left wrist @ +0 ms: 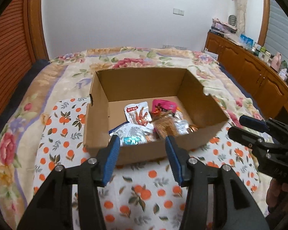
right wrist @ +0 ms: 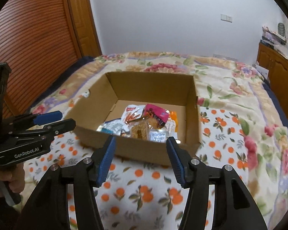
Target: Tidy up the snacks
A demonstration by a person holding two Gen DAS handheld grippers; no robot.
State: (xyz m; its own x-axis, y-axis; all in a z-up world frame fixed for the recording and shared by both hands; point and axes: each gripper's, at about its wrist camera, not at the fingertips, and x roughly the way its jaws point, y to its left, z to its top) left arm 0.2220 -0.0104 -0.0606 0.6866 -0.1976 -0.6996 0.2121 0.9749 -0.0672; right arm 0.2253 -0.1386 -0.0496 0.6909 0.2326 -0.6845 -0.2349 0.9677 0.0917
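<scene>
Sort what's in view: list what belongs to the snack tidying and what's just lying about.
Job:
cardboard box
snack packets
left gripper, open
right gripper, open

Lying about:
orange-print cloth
floral bedspread
wooden cabinet

Bed: I see a floral blanket (left wrist: pixel 124 61) covering it.
On blanket: orange-print cloth (right wrist: pixel 144 191).
On cloth: cardboard box (left wrist: pixel 140 84), apparently overlapping its far edge.

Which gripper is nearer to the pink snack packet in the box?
Neither clearly. The left gripper and right gripper both hover open at the near wall of the cardboard box, with the pink snack packet farther inside.
</scene>
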